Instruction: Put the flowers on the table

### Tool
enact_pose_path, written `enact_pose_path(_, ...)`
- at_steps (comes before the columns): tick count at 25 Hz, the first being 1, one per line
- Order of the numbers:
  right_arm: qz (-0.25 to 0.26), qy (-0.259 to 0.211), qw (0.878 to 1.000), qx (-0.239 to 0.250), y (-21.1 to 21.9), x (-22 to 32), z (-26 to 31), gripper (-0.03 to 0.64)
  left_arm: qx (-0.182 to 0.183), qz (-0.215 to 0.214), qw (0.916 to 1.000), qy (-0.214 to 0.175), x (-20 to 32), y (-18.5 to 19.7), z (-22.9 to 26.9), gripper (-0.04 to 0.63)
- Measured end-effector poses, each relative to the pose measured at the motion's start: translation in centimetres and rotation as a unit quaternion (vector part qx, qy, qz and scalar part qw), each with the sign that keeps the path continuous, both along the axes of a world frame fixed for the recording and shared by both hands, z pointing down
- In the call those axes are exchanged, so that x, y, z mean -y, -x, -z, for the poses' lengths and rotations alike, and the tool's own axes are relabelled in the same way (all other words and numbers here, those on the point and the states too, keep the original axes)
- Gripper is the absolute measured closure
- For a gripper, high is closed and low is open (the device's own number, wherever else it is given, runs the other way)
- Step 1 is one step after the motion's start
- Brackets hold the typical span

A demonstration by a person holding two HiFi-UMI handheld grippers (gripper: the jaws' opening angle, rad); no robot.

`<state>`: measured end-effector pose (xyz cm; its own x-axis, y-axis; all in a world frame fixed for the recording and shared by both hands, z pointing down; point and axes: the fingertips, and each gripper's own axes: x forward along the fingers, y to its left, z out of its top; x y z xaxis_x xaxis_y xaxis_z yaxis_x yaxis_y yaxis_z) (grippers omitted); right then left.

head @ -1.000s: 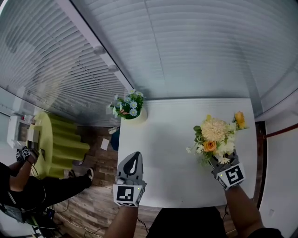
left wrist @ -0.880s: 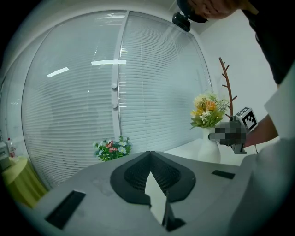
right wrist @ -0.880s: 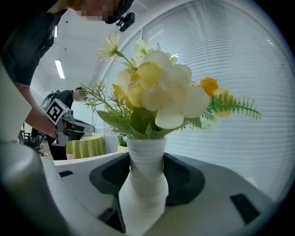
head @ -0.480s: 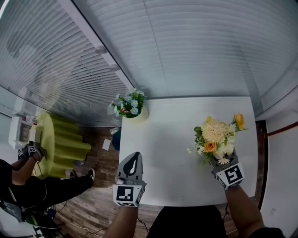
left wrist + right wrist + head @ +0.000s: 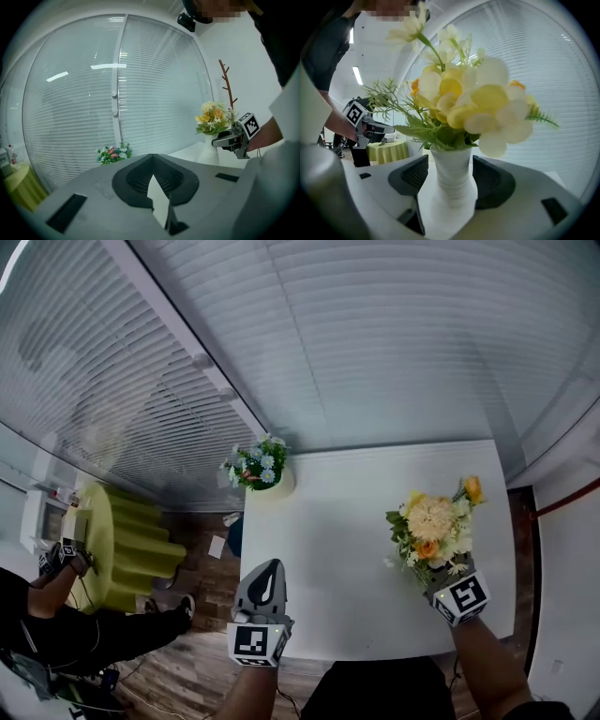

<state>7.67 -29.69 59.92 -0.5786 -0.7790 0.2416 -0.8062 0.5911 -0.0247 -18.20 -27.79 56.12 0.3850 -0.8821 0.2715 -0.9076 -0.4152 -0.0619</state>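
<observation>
A yellow and orange bouquet (image 5: 433,526) in a white ribbed vase (image 5: 451,180) stands on the right part of the white table (image 5: 337,540). My right gripper (image 5: 433,570) reaches around the vase from the near side. Its jaws are opening, and a narrow gap shows on each side of the vase's neck in the right gripper view. My left gripper (image 5: 265,568) hangs over the table's near left edge, shut and empty. A second bouquet of blue and white flowers (image 5: 256,465) stands at the far left corner of the table.
White blinds (image 5: 375,343) cover the wall behind the table. Left of the table stands a round table with a yellow-green cloth (image 5: 112,549), and a person in black (image 5: 47,615) is beside it. A wooden floor (image 5: 197,652) shows below the table's left edge.
The right gripper and the yellow bouquet stay at the same spot on the table's right. The left gripper has not moved. The head view has tipped slightly.
</observation>
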Motion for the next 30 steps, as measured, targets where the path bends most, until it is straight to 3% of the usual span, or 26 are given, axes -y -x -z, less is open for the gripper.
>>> enact_pose_path(10, -0.020, 0.023, 0.999, 0.011, -1.9, -2.7, 1.1, 0.314, -0.006, -0.010, 0.9996, -0.024, -0.5, -1.1, 3.0, 0.591)
enact_pose_path(19, -0.059, 0.008, 0.998, -0.016, -6.2, -4.3, 5.3, 0.314, -0.014, -0.013, 0.9989, -0.044, -1.4, -0.3, 5.5, 0.591)
enact_pose_path(30, -0.106, -0.033, 0.994, -0.008, -7.3, -5.1, 11.1, 0.314, -0.019, -0.026, 0.9968, -0.073, -1.4, 0.4, 8.4, 0.592)
